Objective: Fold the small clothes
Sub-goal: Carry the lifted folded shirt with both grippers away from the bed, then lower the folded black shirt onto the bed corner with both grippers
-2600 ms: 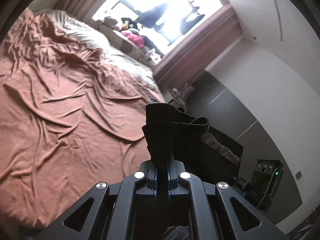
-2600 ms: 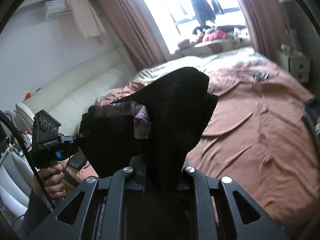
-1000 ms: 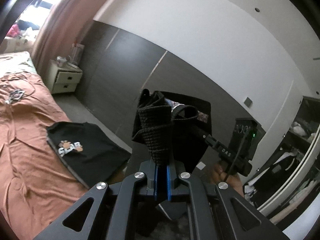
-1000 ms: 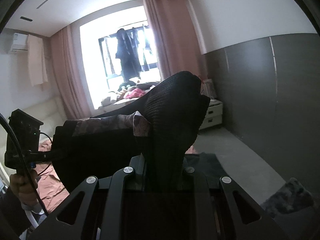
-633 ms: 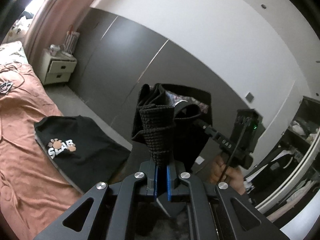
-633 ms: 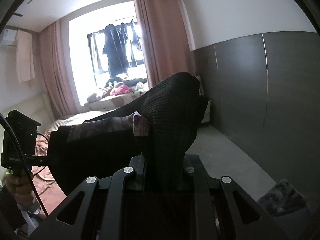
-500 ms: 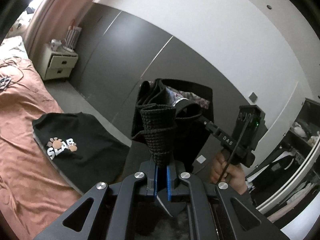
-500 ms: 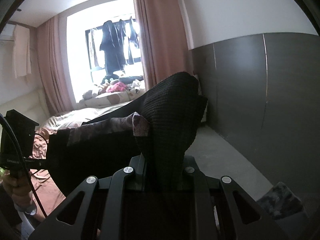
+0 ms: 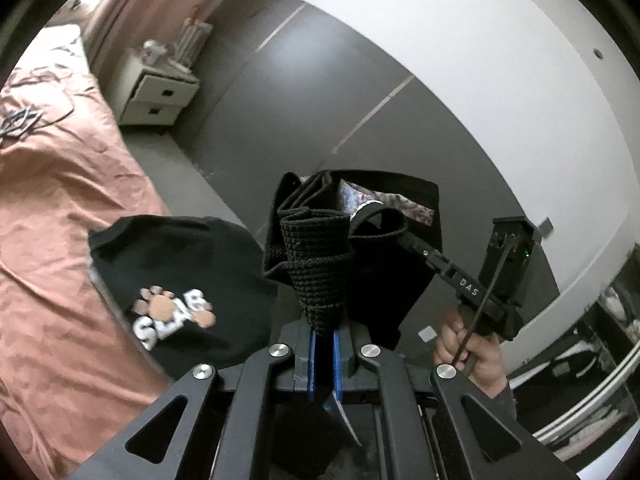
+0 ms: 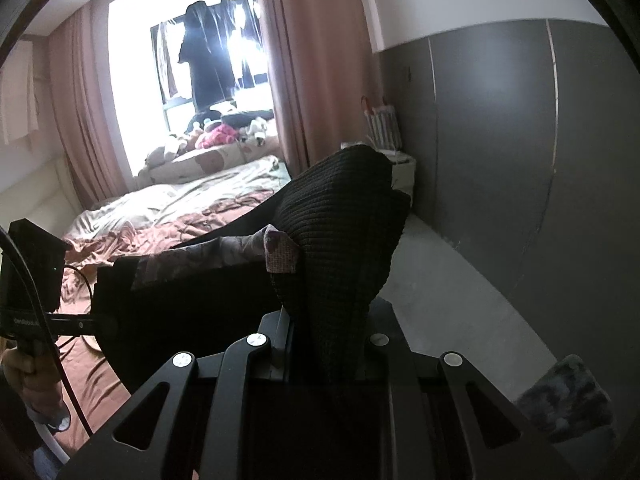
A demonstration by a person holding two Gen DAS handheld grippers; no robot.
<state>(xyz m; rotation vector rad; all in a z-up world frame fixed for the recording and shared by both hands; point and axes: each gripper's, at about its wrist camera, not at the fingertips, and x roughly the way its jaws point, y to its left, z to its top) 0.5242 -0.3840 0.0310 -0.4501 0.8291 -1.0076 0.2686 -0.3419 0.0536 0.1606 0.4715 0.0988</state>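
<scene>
A black knit garment (image 9: pixel 316 256) with a floral inner band (image 10: pixel 224 252) hangs stretched in the air between my two grippers. My left gripper (image 9: pixel 323 322) is shut on one bunched end, its blue pads pressed on the knit. My right gripper (image 10: pixel 328 320) is shut on the other end, and the cloth hides its fingertips. Each wrist view shows the other gripper from the side: the right gripper (image 9: pixel 416 242) with a hand (image 9: pixel 472 356) on its handle, the left gripper (image 10: pixel 100 324) at the left edge. A folded black T-shirt (image 9: pixel 176 288) with a paw print lies on the bed, just left of the held garment.
The bed (image 9: pixel 52 208) has a rumpled brown-pink sheet and fills the left side. A white nightstand (image 9: pixel 156 96) stands by the dark grey panelled wall (image 9: pixel 280 92). Grey floor runs beside the bed, with a grey rug (image 10: pixel 568 396) at the lower right. Curtains (image 10: pixel 312 60) flank the bright window.
Both hands have carried the stretched garment sideways and lower toward the bed; the printed T-shirt now looks nearer and larger in the left wrist view. Both grips are unchanged.
</scene>
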